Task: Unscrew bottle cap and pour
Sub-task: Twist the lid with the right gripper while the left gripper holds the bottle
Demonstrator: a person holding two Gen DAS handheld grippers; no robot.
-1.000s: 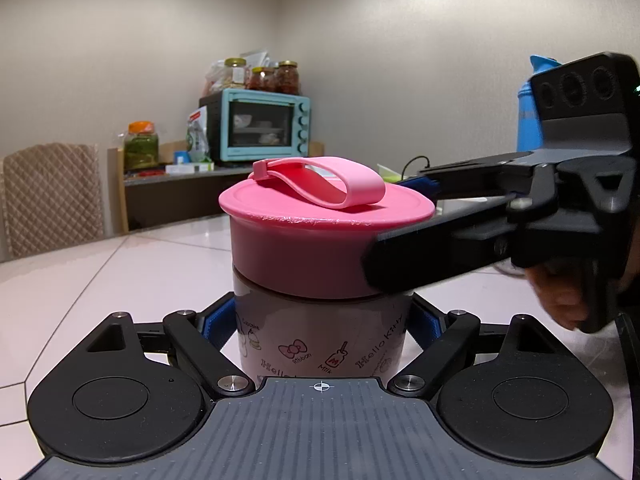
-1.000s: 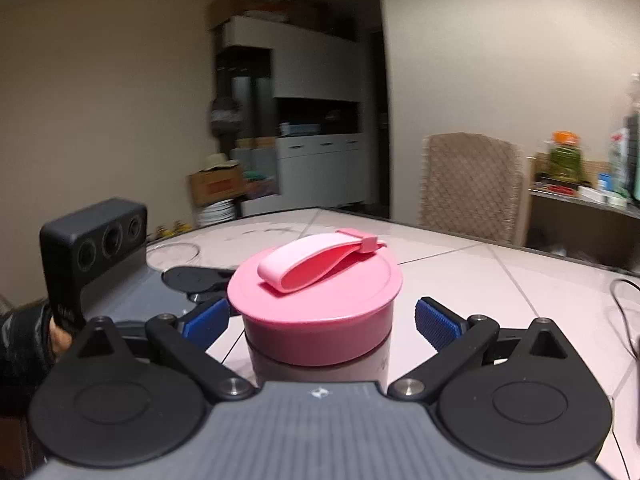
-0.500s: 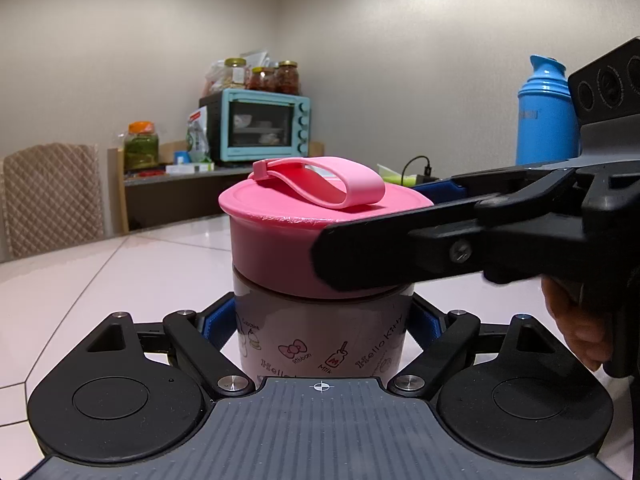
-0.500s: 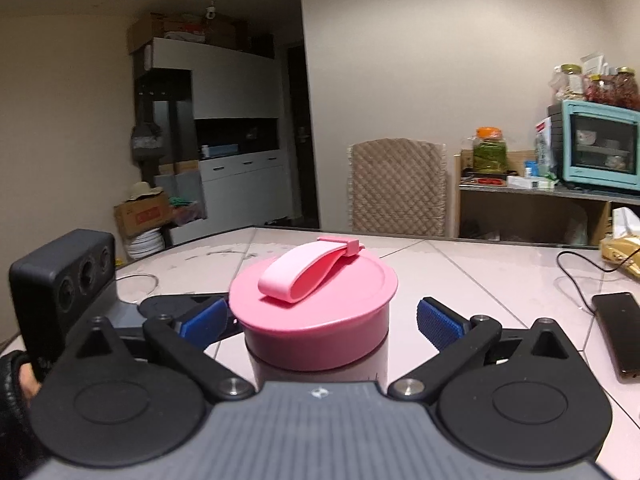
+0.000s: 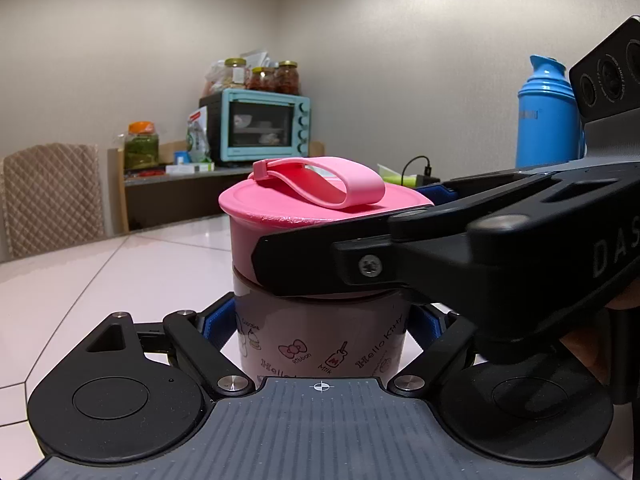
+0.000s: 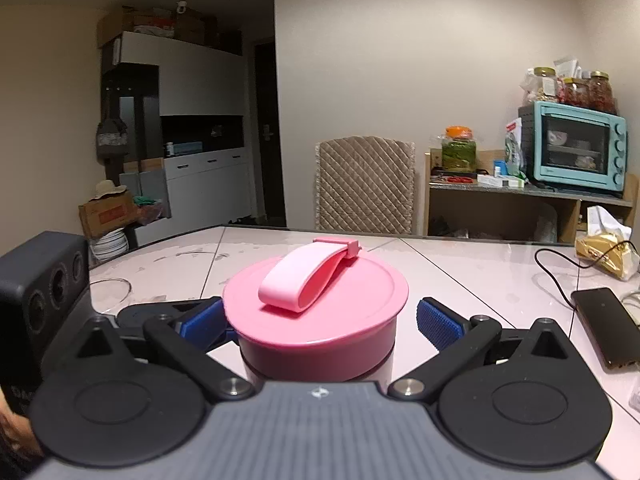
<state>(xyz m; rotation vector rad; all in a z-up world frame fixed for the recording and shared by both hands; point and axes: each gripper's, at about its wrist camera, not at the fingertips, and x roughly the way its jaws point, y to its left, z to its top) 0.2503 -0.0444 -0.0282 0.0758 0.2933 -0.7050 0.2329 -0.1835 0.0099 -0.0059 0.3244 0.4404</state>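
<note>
cap (image 5: 276,216): you see smooth pink plastic with a soft sheen; its strap (image 5: 332,184) looks rubbery and matt
bottle (image 5: 316,344): under the cap, you find a pale, smooth wall with printed drawings
left gripper (image 5: 320,322): matt black plastic, bright metal pins, ribbed grey deck
right gripper pads (image 6: 438,322): blue, finely ribbed, rubber-like
table (image 6: 472,264): around the bottle, you see glossy pale tile
chair (image 6: 366,188): beyond the table, quilted beige cloth

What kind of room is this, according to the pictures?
Probably a home dining or kitchen area: a teal toaster oven with food jars on top, a quilted chair, and a glossy table.
</note>
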